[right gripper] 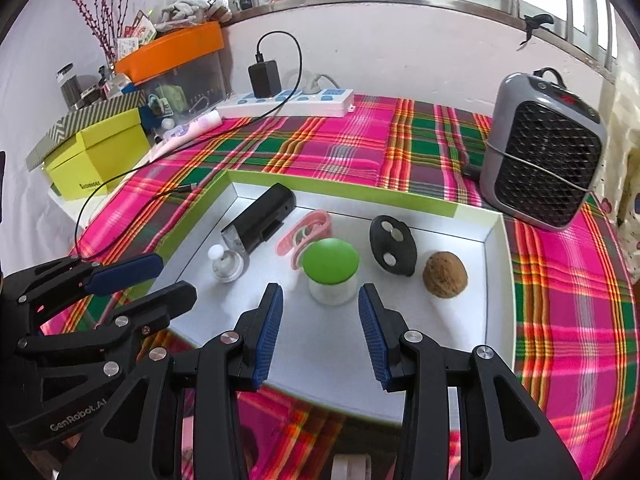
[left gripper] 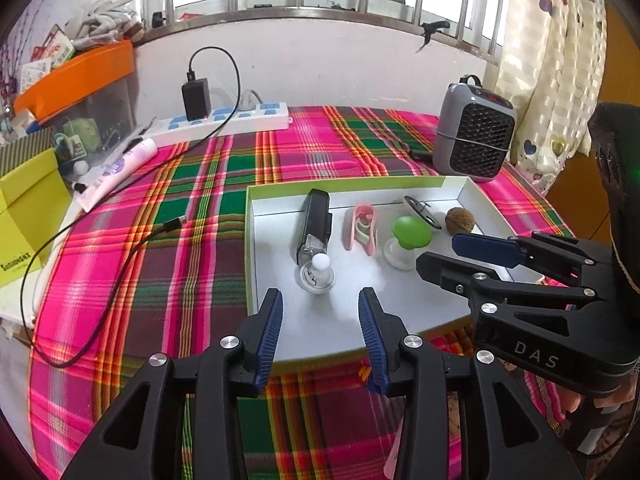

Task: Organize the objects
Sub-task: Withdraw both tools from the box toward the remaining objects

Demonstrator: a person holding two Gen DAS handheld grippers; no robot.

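White-floored tray (right gripper: 440, 332) holds every item: with left gripper (left gripper: 320, 320) and right gripper (right gripper: 320, 312) both part-open and empty, white knob (left gripper: 318, 272) and green-capped jar (right gripper: 330, 270) just ahead, withdraw without nudging either.

A plaid-covered table (right gripper: 560, 320) carries a shallow tray (right gripper: 496, 320), grey heater (right gripper: 544, 160), power strip (right gripper: 288, 104) and yellow-green box (right gripper: 100, 160).
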